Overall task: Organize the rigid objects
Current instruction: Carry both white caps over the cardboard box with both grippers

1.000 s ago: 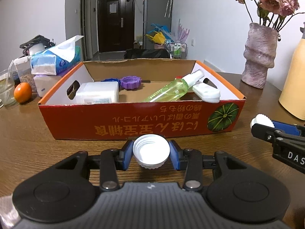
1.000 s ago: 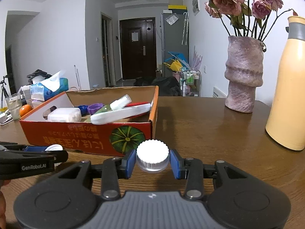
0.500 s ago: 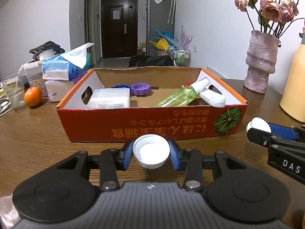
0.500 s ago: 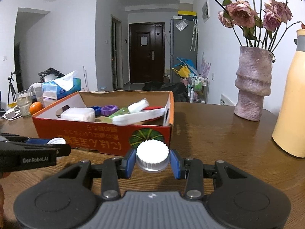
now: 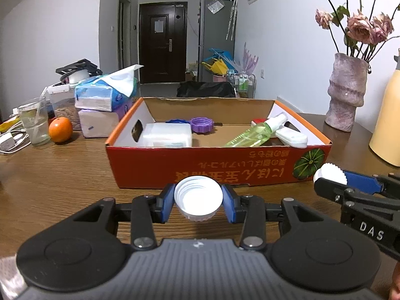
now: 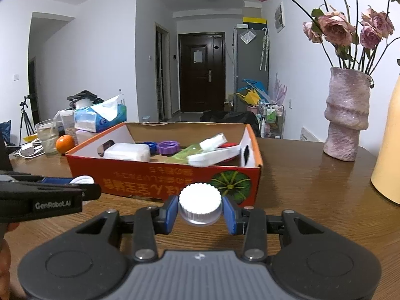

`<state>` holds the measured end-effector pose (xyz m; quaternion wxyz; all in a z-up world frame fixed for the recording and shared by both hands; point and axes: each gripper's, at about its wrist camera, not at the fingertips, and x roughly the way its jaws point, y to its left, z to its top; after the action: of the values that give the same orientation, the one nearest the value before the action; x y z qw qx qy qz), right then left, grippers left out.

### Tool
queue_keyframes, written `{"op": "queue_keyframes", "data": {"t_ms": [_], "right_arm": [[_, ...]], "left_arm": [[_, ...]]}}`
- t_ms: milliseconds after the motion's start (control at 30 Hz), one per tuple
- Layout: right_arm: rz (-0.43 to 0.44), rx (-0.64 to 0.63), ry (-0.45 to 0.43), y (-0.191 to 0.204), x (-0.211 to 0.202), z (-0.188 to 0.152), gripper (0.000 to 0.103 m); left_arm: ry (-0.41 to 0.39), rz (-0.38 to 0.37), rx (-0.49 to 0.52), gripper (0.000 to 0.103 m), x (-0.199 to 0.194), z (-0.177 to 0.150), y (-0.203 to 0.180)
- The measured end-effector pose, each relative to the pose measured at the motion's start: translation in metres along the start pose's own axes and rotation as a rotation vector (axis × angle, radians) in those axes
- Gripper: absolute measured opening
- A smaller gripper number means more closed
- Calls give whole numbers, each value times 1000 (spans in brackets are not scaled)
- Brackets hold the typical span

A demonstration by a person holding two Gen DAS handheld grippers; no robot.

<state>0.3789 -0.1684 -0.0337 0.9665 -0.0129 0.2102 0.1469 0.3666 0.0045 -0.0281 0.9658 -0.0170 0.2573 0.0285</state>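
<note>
Delivery over the near wall is the step in hand, judging by two caps held short of the orange cardboard box (image 5: pixel 217 167), which sits on the brown bench (image 5: pixel 57 182) at 12 o'clock from both tools. To do it well, each cap should rise above the near rim before it travels forward, then go down low over a bare patch of the box floor, so that it does not bounce off the things already inside. The middle of the floor looks freest. One tool at a time would keep the pair from colliding, since they hang close side by side.

Inside the box, a white rectangular case (image 5: pixel 165 135) lies at 10 o'clock, a green spray bottle (image 5: pixel 252 132) slants at 2 o'clock with a white flat case (image 5: pixel 292 137) just beside it, a purple ring lid (image 5: pixel 201 124) rests at 12 o'clock beside a blue lid (image 5: pixel 178 121), and something red (image 5: pixel 258 120), possibly another cap, peeks out behind the bottle.

The left tool (image 5: pixel 198 203) is clamped on an open-side-up white cap (image 5: pixel 198 197); the right tool (image 6: pixel 200 208) grips a ridged white cap (image 6: pixel 200 203) top up
</note>
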Motion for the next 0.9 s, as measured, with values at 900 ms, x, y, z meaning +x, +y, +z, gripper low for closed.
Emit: {"op": "queue_keyframes", "data": {"t_ms": [900], "right_arm": [[6, 23, -87, 37, -4, 24, 38]], "left_arm": [[-110, 35, -29, 42, -19, 23, 14]]}}
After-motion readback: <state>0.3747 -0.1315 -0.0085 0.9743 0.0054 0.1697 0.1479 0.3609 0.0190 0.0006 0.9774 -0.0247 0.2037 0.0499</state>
